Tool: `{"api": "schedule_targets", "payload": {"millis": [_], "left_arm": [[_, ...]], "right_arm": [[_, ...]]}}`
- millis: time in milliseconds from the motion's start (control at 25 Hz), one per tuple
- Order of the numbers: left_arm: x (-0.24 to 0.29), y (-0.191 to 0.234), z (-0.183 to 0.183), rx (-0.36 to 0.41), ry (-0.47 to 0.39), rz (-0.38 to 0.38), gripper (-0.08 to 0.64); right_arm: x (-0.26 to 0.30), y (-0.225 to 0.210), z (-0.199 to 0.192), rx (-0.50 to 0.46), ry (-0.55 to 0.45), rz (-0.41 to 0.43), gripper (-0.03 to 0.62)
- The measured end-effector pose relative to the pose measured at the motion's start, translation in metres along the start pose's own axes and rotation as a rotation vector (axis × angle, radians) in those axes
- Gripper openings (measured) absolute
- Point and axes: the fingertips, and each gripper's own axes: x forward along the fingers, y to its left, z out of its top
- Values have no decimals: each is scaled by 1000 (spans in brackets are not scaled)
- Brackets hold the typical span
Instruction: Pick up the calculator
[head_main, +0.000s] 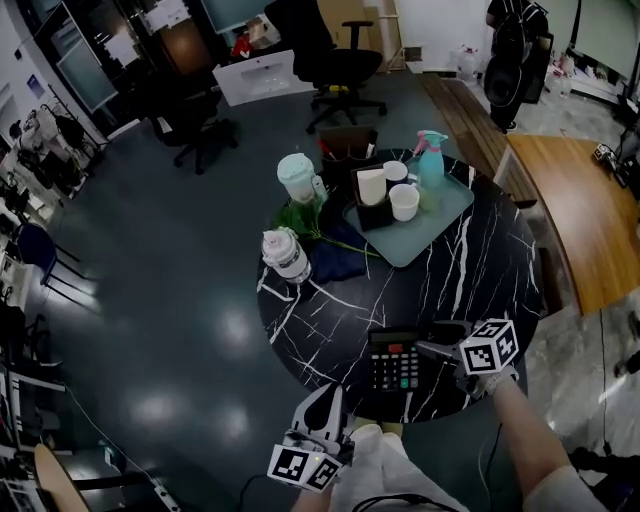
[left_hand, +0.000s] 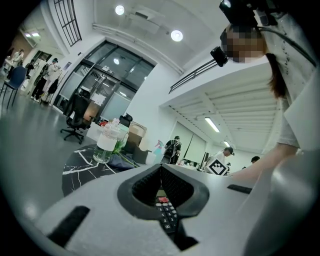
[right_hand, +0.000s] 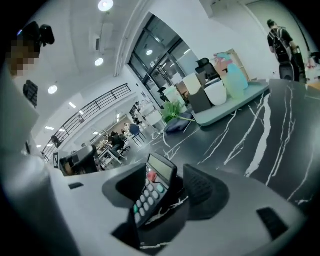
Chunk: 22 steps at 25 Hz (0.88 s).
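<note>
A black calculator (head_main: 395, 362) with a red and a green key lies flat near the front edge of the round black marble table (head_main: 480, 280). My right gripper (head_main: 432, 338) reaches in from the right at table height, its jaws open on either side of the calculator's right end. In the right gripper view the calculator (right_hand: 152, 187) sits in the gap of the right gripper (right_hand: 165, 176), and the ribbed pads (right_hand: 202, 189) do not press on it. My left gripper (head_main: 325, 393) hangs shut just off the table's front edge, holding nothing. Past the tips of the left gripper (left_hand: 161, 172), the calculator (left_hand: 165, 212) shows.
A teal tray (head_main: 440, 225) at the back of the table carries white cups (head_main: 404, 201) and a spray bottle (head_main: 431, 165). A lidded jar (head_main: 285, 255), green leaves and a blue cloth lie at the left. Office chairs (head_main: 335, 60) stand beyond, a wooden table (head_main: 570, 210) to the right.
</note>
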Motion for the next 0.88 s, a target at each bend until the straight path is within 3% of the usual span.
{"api": "schedule_targets", "payload": {"millis": [400,880], "left_arm": [[22,30,-23,1,14,29,8],[49,59,-28,3,-29,34,8]], "right_arm": [[27,-10,-8,78,165,74,212],[46,4,-25,71,396,164,210]]}}
